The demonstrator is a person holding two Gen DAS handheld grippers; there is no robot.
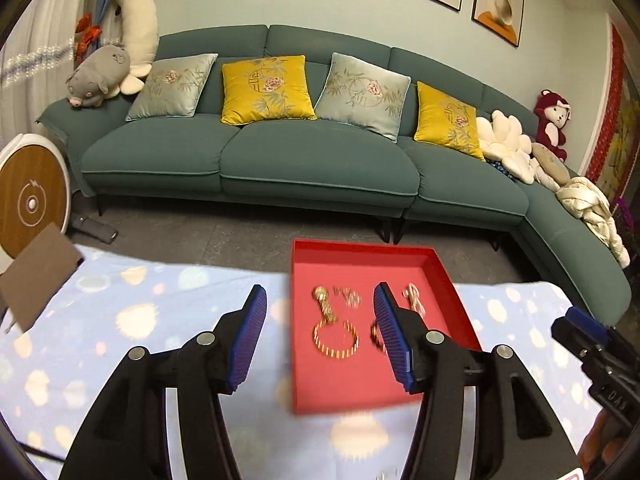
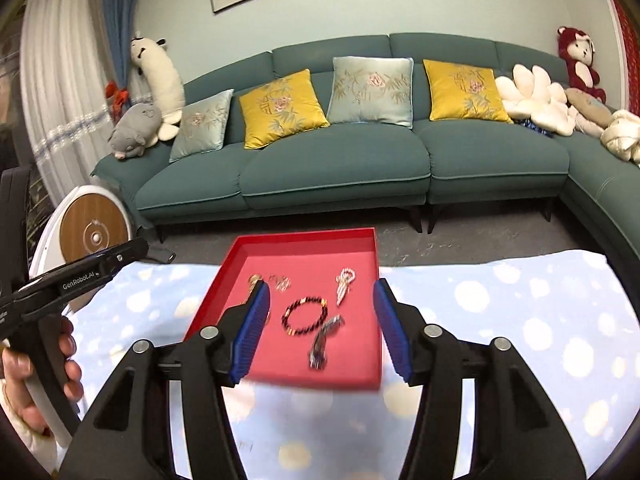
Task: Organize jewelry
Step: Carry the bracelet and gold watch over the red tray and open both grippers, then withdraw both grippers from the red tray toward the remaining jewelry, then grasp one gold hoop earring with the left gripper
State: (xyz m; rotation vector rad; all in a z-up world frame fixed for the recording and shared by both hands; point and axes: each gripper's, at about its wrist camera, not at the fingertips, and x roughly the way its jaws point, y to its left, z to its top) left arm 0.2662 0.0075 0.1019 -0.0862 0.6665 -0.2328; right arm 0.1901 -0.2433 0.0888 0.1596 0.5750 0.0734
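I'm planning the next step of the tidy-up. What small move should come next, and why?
Probably draw both grippers back from the shallow red cardboard tray. The left gripper and right gripper stand open and empty, while the dark beaded bracelet, gold bangle and other pieces already lie inside the tray; no loose jewelry shows on the blue spotted cloth.

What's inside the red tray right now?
The red tray holds a dark beaded bracelet, a pearl piece, a silvery clip and a gold bangle. A gripper finger partly covers other gold pieces.
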